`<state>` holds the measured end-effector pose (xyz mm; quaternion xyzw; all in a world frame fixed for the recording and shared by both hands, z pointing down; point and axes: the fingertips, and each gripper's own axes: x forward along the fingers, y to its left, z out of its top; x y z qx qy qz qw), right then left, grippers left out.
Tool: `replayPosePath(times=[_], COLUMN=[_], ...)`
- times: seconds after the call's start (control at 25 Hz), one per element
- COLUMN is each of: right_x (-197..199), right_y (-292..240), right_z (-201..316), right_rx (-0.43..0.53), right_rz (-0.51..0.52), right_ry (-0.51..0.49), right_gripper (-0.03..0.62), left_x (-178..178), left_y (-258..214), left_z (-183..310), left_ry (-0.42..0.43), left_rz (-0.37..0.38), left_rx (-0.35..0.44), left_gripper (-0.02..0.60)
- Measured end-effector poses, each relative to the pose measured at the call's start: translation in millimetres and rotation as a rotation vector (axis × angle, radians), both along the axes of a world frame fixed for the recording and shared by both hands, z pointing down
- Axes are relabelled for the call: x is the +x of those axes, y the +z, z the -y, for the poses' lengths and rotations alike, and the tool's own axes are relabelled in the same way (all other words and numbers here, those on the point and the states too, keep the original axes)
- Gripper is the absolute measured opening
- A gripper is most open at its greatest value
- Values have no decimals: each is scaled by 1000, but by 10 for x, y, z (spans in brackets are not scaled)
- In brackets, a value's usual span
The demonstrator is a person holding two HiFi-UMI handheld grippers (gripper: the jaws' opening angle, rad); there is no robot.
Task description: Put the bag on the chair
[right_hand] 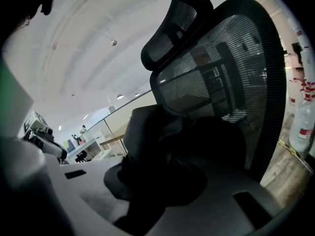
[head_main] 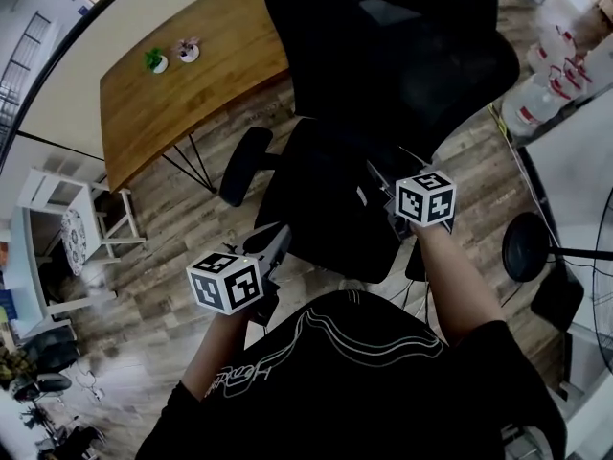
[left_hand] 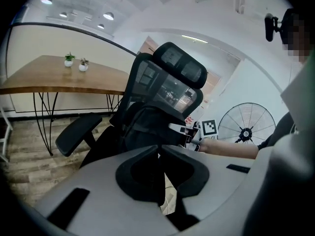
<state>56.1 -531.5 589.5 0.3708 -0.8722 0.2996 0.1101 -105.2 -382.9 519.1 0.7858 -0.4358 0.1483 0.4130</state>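
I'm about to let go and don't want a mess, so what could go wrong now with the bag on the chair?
The left tool seems shut on a thin strap of the bag; pulling back before opening could drag it off the chair. The right tool has bag fabric bunched between its jaws, so it may snag there. The bag appears to stand upright against the backrest and might slump forward once released.

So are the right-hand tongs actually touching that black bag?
Touching. The right gripper view shows the bag's black cloth bunched between the right tongs, filling the space between the jaws and lying against both.
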Motion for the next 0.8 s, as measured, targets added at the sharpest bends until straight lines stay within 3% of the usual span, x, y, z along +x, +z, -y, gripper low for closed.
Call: replayPosePath(times=[0.04,0.16,0.36,0.6,0.68,0.8], right_x=[7,43,161,330,266,123], right_y=[0,-60,-167,-334,-484,-864], right_z=[-12,-35,-223,-638,-887,-1269], right_rx=[-18,-50,-46,-63,-62,-30], right_rz=[23,97,67,58,75,131], right_ry=[15,70,105,150,137,85], right_gripper=[86,271,331,337,301,183], left_x=[8,21,13,12,15,77], left_y=[3,-32,-102,-194,-242,-384], left_z=[-14,-40,-146,-263,-303,-383], left_ry=[6,32,60,85,91,107], left_rz=[-5,-10,-20,-29,-34,-55], left_rx=[-2,5,5,26,40,75], left_gripper=[41,41,41,41,41,41])
